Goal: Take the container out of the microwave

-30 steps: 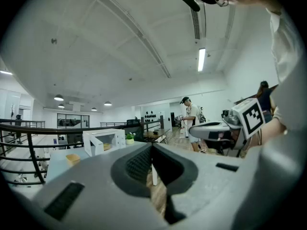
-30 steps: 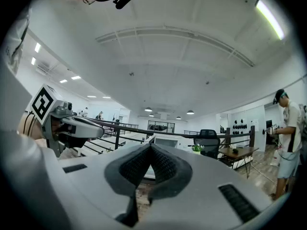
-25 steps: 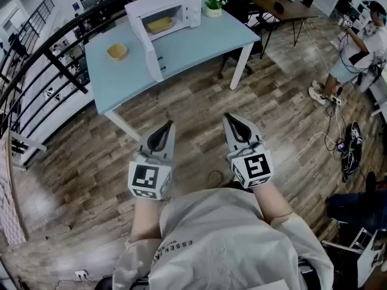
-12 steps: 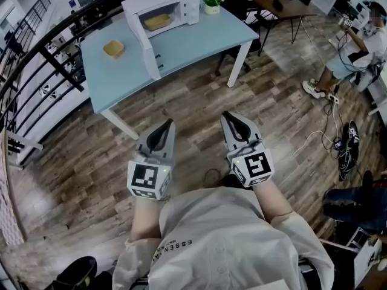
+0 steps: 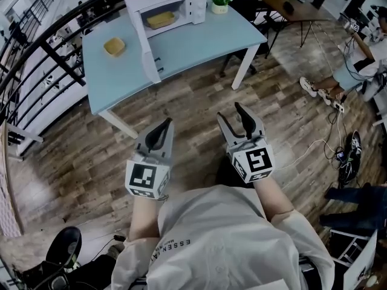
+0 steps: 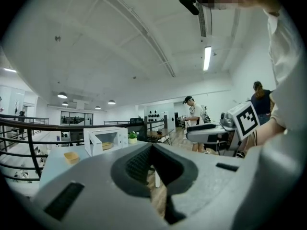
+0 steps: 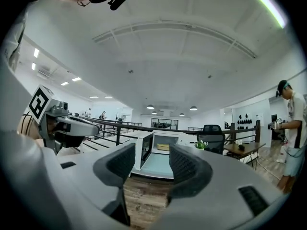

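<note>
A white microwave [image 5: 172, 2] stands at the far end of a light-blue table [image 5: 199, 44], its door [image 5: 149, 47] swung open. A yellow container [image 5: 160, 20] sits inside it, also seen as a container [image 7: 164, 147] in the right gripper view. A second yellow container [image 5: 115, 46] lies on the table to the left. Both grippers hover over the wooden floor, well short of the table. My left gripper [image 5: 163, 127] is shut and holds nothing. My right gripper [image 5: 232, 115] is opening its jaws, with nothing between them.
A small potted plant [image 5: 220, 3] stands right of the microwave. A black railing [image 5: 54, 53] runs behind and left of the table. A brown table [image 5: 296, 5] and a dark chair sit at the back right. A person [image 5: 357, 71] and floor cables [image 5: 347, 156] are at the right.
My right gripper's jaws went from shut to open. Both grippers have moved forward toward the table, which now sits a little nearer in the head view.
</note>
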A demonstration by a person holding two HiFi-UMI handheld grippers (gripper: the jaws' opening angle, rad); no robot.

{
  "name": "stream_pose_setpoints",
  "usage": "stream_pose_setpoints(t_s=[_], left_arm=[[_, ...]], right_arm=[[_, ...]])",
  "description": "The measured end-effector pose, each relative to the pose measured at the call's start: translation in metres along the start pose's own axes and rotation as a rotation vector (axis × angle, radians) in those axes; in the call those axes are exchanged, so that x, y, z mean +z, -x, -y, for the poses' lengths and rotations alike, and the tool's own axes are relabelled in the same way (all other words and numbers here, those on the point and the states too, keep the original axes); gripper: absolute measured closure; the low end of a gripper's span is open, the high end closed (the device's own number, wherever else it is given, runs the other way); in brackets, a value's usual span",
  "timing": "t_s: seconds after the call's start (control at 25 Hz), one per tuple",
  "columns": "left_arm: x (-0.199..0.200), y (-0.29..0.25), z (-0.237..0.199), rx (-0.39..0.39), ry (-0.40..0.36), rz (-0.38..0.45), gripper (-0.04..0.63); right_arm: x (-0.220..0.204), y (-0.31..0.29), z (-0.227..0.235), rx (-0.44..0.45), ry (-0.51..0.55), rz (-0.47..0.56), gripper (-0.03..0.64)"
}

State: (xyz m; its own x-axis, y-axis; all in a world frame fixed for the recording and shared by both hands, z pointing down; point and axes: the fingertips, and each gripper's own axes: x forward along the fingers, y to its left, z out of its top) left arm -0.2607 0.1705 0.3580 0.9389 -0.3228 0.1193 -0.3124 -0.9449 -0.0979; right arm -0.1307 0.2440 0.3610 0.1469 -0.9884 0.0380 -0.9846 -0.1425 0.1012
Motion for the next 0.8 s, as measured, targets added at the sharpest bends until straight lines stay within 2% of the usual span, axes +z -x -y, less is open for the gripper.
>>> stream_pose_setpoints(t_s=[0.32,0.56,0.8], left_arm=[[0.008,-0.097,-0.014,0.076,0.005,-0.021,0.594],[0.018,-0.182,-0.027,0.161,0.029,-0.044,0.594],[0.027,-0.255,-0.036,0.231,0.037,-0.059,0.594]], right_arm=[[-0.014,-0.071,0.080,0.105,-0.009,-0.010,0.402],[-0.014,-0.132,0.160,0.173,-0.020,-0.011,0.402],[-0.019,-0.185,0.217,0.268,-0.017,-0.020,0.402]])
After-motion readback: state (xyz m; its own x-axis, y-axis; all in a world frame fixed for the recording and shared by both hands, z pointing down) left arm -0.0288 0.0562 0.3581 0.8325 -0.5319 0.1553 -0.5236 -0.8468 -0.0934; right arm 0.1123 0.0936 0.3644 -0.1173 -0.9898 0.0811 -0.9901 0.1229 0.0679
